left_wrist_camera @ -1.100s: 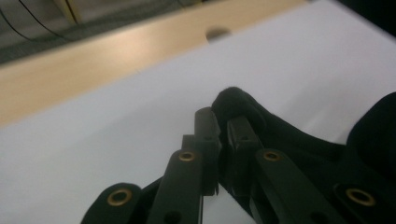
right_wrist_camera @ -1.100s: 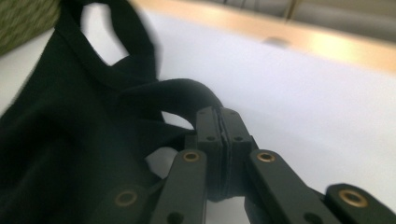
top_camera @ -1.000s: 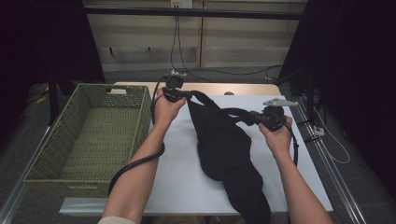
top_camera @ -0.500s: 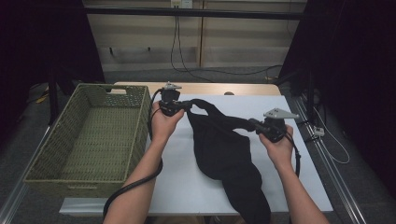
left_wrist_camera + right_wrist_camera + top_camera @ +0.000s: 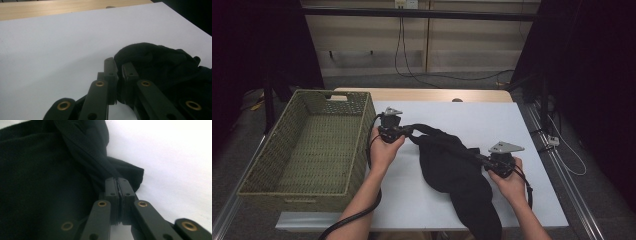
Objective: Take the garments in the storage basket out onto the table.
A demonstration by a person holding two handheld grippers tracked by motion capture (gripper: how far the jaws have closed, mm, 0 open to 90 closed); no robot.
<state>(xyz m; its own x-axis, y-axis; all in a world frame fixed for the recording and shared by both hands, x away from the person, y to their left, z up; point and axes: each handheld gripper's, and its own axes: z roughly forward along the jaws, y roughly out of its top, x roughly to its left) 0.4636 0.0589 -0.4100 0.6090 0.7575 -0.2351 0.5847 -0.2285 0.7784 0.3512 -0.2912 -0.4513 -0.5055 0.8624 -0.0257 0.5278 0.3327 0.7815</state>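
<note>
Right of the green wicker basket, on the white surface, lies the black garment, bunched and stretched between both tools, its lower end trailing off the near edge of the surface. Left hand-held gripper sits just beside the basket's right wall, jaws clamped on a rolled edge of the cloth; in the left gripper view only a thin fold sits between the pads. Right hand-held gripper is well away from the basket, on the far side of the garment, jaws pressed together on a twisted strap-like strip; the right gripper view shows the bite right at the tips. Risks, as I judge them: both grips are shallow, so a tug apart or a lift could pull the fabric out, likeliest at the right tips. Hanging end could drag the whole piece off the surface if one side lets go. Twisted strip means it won't spread flat unless untwisted. If it goes toward the basket, the loose tail could snag on the rim or hang outside.
</note>
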